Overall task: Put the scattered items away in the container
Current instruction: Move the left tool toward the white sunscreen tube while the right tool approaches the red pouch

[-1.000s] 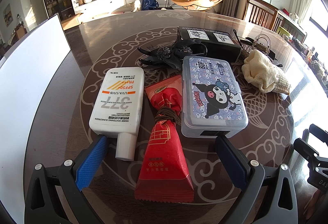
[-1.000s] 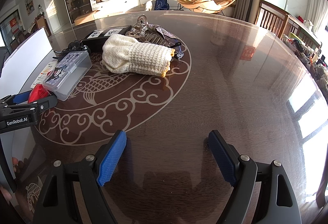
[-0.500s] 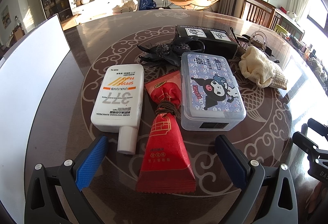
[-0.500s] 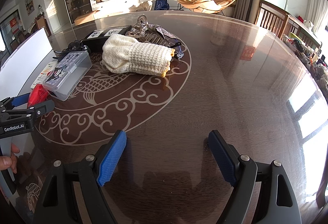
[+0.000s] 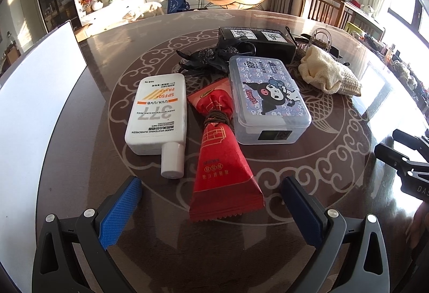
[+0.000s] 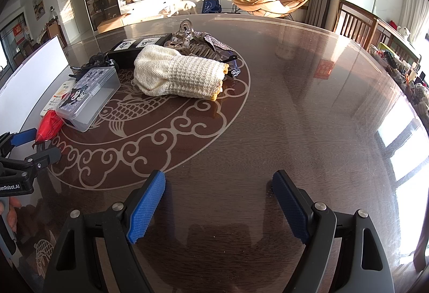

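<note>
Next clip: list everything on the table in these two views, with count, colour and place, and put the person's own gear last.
sunscreen bottle: 1, white, left of the group, lying flat, cap toward the camera
snack packet: 1, red, between bottle and plastic box
plastic box: 1, clear with cartoon lid, lid closed, right of the packet
black box: 1, black with white labels, behind the plastic box
hair accessories: a black tangle, count unclear, in front of the black box
knitted cloth: 1, cream, right end of the group
hair claw: 1, clear, behind the cloth
white board: 1, white, table's left edge
table: 1, dark brown, pale fish pattern
left hand-held gripper: 1, black with blue pads, open, facing the packet
right hand-held gripper: 1, same, open, over bare table
</note>
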### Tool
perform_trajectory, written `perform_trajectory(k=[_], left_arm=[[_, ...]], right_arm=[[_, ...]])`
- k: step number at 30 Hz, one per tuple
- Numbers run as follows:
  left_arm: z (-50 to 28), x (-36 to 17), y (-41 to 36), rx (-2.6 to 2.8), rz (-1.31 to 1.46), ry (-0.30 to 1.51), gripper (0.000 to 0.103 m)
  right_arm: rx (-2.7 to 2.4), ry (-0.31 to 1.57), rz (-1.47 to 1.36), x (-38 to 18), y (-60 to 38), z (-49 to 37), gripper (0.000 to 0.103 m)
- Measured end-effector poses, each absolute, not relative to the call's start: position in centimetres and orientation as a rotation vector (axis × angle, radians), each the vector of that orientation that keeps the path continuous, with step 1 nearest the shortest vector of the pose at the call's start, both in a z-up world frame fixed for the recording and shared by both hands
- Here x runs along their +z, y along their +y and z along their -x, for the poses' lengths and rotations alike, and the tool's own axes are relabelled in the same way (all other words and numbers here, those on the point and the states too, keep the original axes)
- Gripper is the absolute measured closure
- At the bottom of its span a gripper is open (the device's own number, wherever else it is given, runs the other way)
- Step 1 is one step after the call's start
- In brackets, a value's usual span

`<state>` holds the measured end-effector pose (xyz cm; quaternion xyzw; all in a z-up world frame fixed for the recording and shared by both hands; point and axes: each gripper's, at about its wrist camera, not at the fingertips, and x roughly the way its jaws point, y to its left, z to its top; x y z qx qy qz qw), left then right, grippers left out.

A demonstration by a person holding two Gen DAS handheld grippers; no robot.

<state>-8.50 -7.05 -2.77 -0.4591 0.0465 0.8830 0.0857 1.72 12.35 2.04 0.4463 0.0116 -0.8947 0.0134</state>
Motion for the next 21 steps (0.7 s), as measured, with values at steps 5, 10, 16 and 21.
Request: perform_trajectory(k=[5, 10, 16, 21], left_arm=[[8.8, -2.7, -7.8, 2.614, 1.367, 0.151, 0.0], [9.5, -2.7, -8.5, 2.613, 1.384, 0.149, 0.0], [10.9, -2.5, -10.1, 2.629, 1.434, 0.122, 0.0], [9.2, -2.2, -12.2, 2.641, 1.421, 0.02, 0.0]], right_arm=[[-2.787, 0.036, -1.391, 2.1, 12.4, -1.7, 0.02], [-2.788, 0.036, -1.391, 2.0, 12.3, -1.7, 0.02], [-2.788, 0.036, -1.391, 2.1, 12.3, -1.8, 0.02], [-2.788, 0.036, -1.391, 2.0, 12.3, -1.7, 0.02]])
